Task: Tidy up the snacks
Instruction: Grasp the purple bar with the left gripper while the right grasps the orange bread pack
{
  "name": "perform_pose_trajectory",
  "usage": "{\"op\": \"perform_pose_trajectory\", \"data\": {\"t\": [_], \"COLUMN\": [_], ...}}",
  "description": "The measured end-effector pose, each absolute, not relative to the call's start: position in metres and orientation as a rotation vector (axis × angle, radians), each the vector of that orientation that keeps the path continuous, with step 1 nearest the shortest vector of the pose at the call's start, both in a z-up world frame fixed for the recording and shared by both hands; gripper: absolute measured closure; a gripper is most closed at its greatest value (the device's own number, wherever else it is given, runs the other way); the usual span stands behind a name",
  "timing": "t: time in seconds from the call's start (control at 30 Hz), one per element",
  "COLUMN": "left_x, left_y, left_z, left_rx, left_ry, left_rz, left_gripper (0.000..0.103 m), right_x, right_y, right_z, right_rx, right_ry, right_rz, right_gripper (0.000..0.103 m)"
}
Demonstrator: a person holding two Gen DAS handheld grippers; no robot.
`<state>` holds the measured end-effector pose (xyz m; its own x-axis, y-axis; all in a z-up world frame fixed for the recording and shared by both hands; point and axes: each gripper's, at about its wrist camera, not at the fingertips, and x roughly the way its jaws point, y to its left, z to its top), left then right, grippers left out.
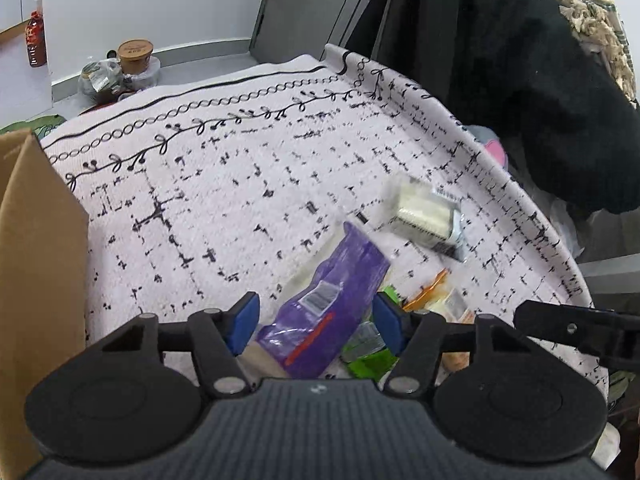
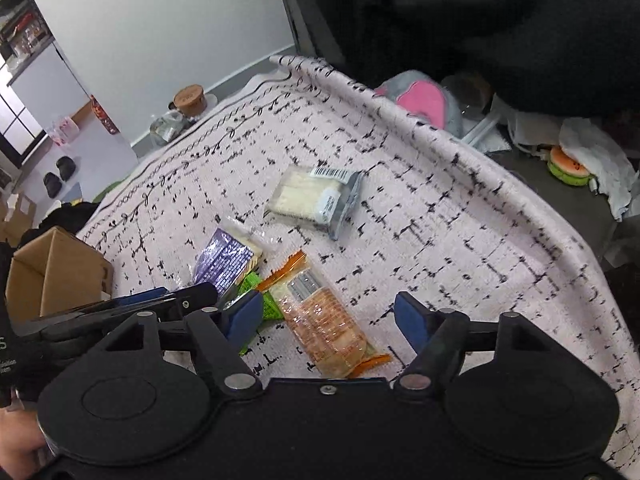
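The purple snack packet (image 1: 326,312) is seen lying on the patterned cloth (image 1: 224,184), directly between the spread blue pads of the left gripper (image 1: 316,322), with its long axis running up and to the right, roughly along the fingers rather than across them. Nothing is pinched by those jaws yet; whether the pads touch the wrapper cannot be told. A green packet (image 1: 368,356) is tucked just beside and partly under it. The orange-ended packet (image 2: 324,320) is framed in the same way by the right gripper (image 2: 328,318), whose jaws are likewise held wide and empty, the packet's long axis slanting down to the right between them. The left gripper is judged nearer to the purple packet, so a closing across its narrow width seems called for. Further off, apart from the cluster, a clear pack of pale biscuits (image 2: 316,198) lies alone. A cardboard box (image 1: 36,264) stands at the left edge.
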<state>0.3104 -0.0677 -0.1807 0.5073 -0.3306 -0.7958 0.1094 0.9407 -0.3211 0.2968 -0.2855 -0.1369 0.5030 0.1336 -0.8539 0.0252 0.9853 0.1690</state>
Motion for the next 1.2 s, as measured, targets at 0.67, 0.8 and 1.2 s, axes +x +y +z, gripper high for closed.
{"op": "perform_pose_trajectory", "data": {"t": [0.67,0.8,1.2], "left_x": [0.290,0.283,0.274], "left_y": [-0.078,-0.081,-0.074], "left_z": [-0.193,-0.193,-0.179], "left_rx": [-0.166,-0.133,-0.193], "left_ry": [1.040,1.036,1.055], "left_rz": [-0.258,-0.233,-0.166], "left_gripper": [0.049,0.056,0.060], "right_x": [0.301,0.301,0.284], "right_y": [-0.258,-0.263,-0.265], "right_z": [-0.179,-0.188,-0.178], "right_rx": [0.014,0.063,0.181], "right_ry": [1.115,1.163,1.185], "right_rz": [-0.006,-0.019,-0.021], "right_gripper": [0.041,0.062,0.066]}}
